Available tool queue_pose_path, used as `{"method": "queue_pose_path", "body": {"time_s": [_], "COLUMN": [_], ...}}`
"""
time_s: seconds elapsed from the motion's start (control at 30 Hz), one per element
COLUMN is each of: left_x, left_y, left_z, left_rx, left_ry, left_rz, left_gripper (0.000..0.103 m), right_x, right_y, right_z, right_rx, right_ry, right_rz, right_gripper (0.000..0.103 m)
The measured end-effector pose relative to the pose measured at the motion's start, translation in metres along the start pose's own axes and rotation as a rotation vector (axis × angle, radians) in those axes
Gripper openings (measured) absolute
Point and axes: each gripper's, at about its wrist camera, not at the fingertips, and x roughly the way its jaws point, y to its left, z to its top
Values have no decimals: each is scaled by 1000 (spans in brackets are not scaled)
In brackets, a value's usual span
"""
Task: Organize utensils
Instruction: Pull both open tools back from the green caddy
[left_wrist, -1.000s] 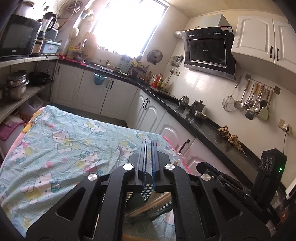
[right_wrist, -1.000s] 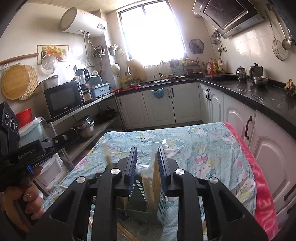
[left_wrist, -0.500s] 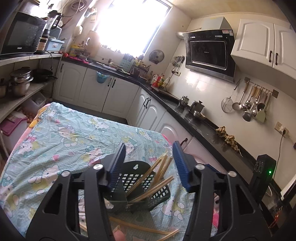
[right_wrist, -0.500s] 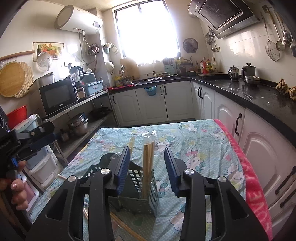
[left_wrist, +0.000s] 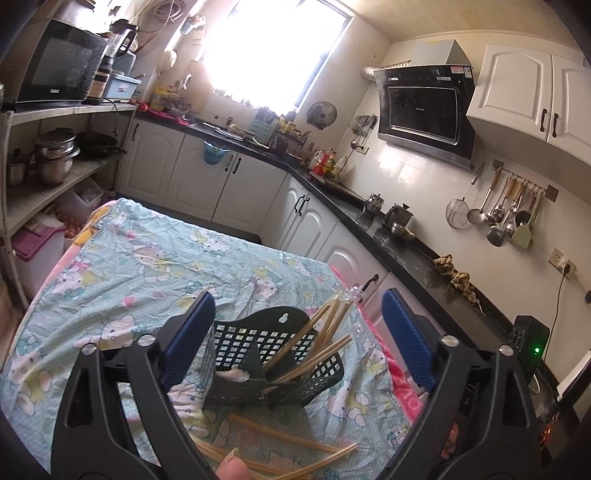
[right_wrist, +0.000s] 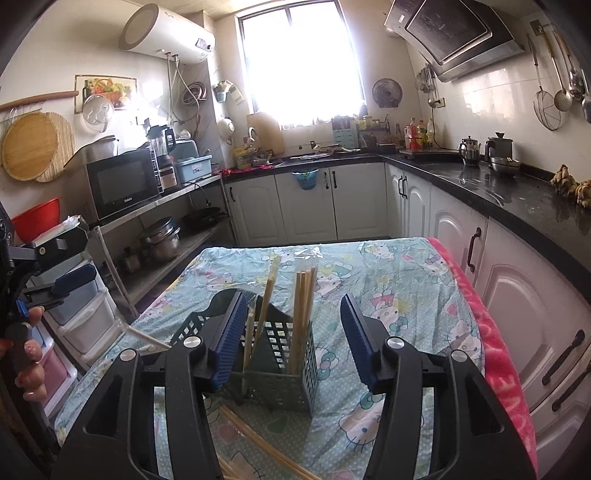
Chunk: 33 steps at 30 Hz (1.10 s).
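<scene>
Green caddy (right_wrist: 280, 354) stands mid-tablecloth (right_wrist: 406, 280), edges clear; both grippers' fingers (left_wrist: 406, 339) (right_wrist: 356, 336) spreading, pinching nothing.

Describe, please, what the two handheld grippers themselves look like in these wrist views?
Both the left gripper and right gripper are black plastic frames with cut-out linkage arms, silver round pivot bolts, and flat fingers faced with ribbed blue pads.

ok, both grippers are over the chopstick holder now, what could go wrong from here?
1. The dark green perforated plastic holder stands free on the wrinkled cartoon-print cloth; a nudge from the opening right gripper could tip it.
2. The bamboo chopsticks in it lean far outward, so the opening left gripper may snag them.
3. The loose chopsticks on the cloth lie near the table's edge and could roll off.
</scene>
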Motion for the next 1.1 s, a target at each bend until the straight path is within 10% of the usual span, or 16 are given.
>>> {"method": "queue_pose_path", "body": {"time_s": [1.1], "left_x": [-27], "left_y": [56], "left_z": [-48], "left_rx": [-95], "left_ry": [69], "left_rz": [140], "left_gripper": [92], "right_x": [-5], "right_y": [59], "right_z": [-47], "right_rx": [-146], "right_ry": [116], "right_rz": [96], "right_gripper": [59]}}
